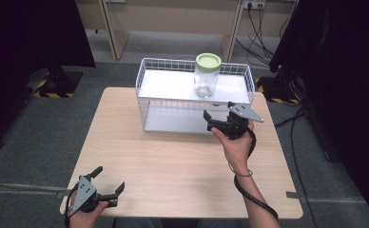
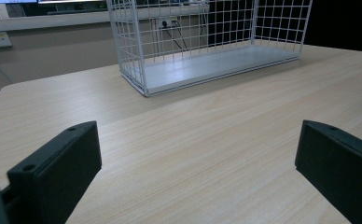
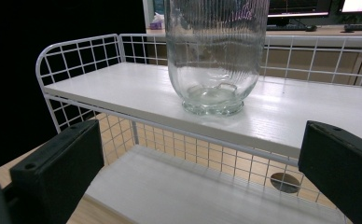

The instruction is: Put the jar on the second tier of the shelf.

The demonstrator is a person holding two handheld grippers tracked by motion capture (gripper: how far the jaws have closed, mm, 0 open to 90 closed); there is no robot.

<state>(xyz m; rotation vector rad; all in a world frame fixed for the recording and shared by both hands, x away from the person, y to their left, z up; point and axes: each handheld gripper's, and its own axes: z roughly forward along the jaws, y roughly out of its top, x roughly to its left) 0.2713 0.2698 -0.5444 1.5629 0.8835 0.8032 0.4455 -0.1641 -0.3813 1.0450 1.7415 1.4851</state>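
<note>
A jar [image 1: 207, 75] stands on the upper shelf of the wire rack [image 1: 147, 97] at the table's [image 1: 163, 161] far edge; your right gripper [image 1: 219, 115] sits just before it, your left gripper [image 1: 109, 181] at the near-left corner.

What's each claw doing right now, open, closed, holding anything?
Left claw: open, empty, low over the table's near left corner.
Right claw: open, empty, in front of the wire shelf, facing the glass jar without touching it.
</note>
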